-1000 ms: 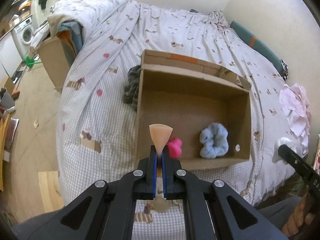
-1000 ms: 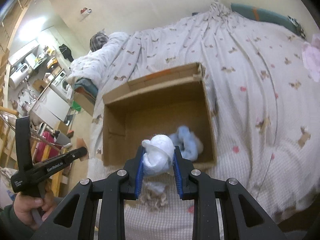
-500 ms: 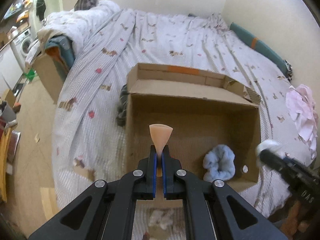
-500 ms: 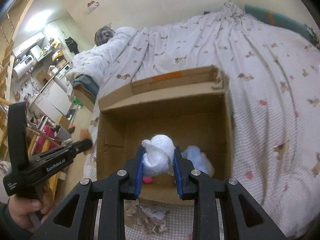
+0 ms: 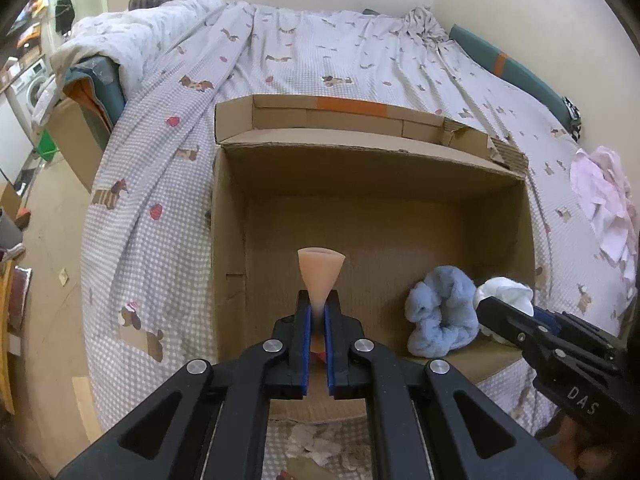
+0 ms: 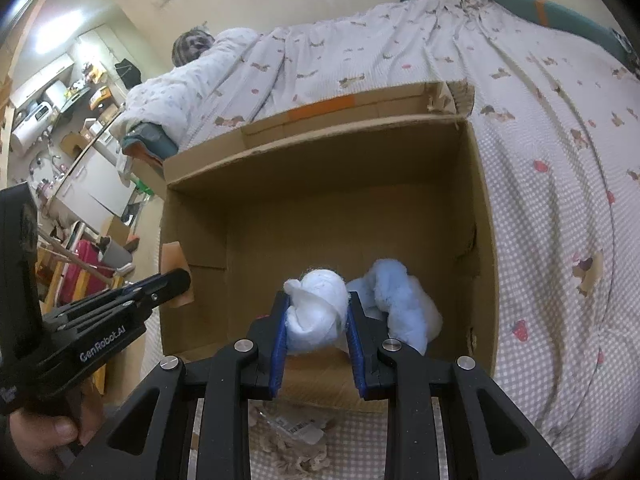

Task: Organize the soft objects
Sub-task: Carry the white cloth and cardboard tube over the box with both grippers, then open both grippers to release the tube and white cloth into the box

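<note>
An open cardboard box [image 5: 376, 168] [image 6: 320, 148] lies on the bed. My left gripper [image 5: 317, 304] is shut on a thin peach-coloured soft piece [image 5: 321, 270] that fans out above the fingertips, held over the box's near left part. In the right wrist view my right gripper [image 6: 318, 304] is shut on a white knotted soft ball [image 6: 318, 312], just inside the box's near wall. A light blue fluffy scrunchie [image 5: 440, 316] [image 6: 404, 304] rests on the box floor beside the white ball [image 5: 504, 290]. A bit of pink shows behind the left fingers.
The bed carries a checked cover with dog prints [image 5: 168, 208]. A pink and white cloth heap [image 5: 604, 200] lies at the right. Crumpled scraps [image 6: 296, 432] lie before the box. Another box [image 5: 76, 144] stands left of the bed; floor and kitchen clutter lie beyond.
Both grippers have come forward and down toward the box, which now fills more of each view. The white ball has moved in next to the blue scrunchie. The grips are unchanged.
</note>
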Available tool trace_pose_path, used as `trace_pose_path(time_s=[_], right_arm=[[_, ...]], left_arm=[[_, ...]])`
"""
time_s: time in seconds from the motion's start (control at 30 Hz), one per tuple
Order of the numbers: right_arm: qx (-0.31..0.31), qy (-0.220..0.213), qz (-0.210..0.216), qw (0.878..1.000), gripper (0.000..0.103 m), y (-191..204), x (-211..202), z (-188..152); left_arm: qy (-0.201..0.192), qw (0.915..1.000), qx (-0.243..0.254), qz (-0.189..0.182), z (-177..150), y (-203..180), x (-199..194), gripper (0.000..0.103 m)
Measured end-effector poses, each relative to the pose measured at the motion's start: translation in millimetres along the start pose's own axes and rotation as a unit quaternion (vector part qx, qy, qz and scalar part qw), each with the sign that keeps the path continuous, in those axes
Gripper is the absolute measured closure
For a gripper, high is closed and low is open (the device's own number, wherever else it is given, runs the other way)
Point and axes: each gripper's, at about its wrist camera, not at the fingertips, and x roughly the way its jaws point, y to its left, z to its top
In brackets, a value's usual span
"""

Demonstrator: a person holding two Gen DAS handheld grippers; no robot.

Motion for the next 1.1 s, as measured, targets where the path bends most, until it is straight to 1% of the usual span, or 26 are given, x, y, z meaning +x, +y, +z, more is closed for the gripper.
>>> trace_pose_path(time_s=[0.13, 0.33, 0.53, 0.63, 0.77, 0.83, 0.9, 1.1], right_arm=[[0.007, 0.008, -0.005, 1.000, 0.075, -4, 7, -1], [0.009, 0.012, -0.007, 1.000, 0.075, -7, 8, -2], [0.016, 0.014, -0.003, 1.000, 0.075, -9, 10, -1], [0.019, 0.017, -0.007, 1.000, 0.075, -9, 12, -2], [0.024, 0.020, -0.007, 0.999, 0.075, -11, 14, -2], [0.024, 0.021, -0.006, 0.999, 0.075, -12, 14, -3], [0.025, 0.021, -0.007, 0.999, 0.075, -12, 14, -2], [0.027, 0.020, -0.004, 0.999, 0.075, -12, 13, -3]], left_arm=[[0.008, 1.0000, -0.004, 0.000, -4, 0, 7, 0.098], [0.000, 1.0000, 0.006, 0.007, -5, 0, 7, 0.098], [0.006, 0.9999, -0.010, 0.008, -5, 6, 11, 0.098], [0.009, 0.9998, -0.011, 0.010, -5, 7, 12, 0.097], [0.010, 0.9998, -0.014, 0.009, -5, 8, 12, 0.092], [0.012, 0.9999, -0.010, 0.003, -6, 7, 12, 0.091], [0.010, 0.9999, -0.003, 0.003, -6, 5, 11, 0.088], [0.009, 0.9999, 0.007, 0.005, -8, 2, 11, 0.084]])
